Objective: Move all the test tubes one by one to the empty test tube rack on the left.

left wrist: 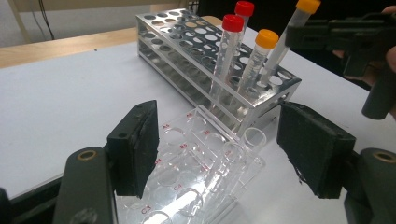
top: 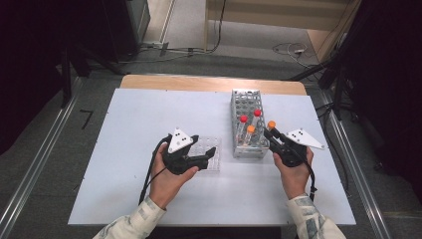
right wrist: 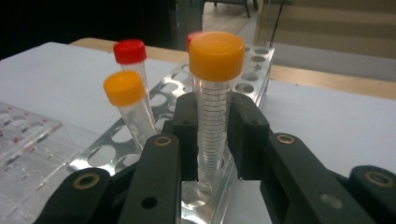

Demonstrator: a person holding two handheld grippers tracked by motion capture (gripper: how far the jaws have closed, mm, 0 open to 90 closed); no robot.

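The right hand-held gripper (right wrist: 212, 140) clamps an orange-capped tube (right wrist: 215, 98) standing near-upright in the metal rack's (top: 246, 107) near corner, its long axis vertical. The left hand-held gripper (left wrist: 219, 154) hovers wide open over a clear acrylic rack (left wrist: 191, 172) on the counter (top: 149, 114).

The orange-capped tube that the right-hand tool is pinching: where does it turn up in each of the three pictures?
High view: the gripped tube is right of centre, at the metal rack's near right corner.
Left gripper view: top right, leaning, its cap at the upper edge.
Right gripper view: centre, upright between the right gripper's black jaws.
Shared landmark: the metal rack holding red-capped tubes.
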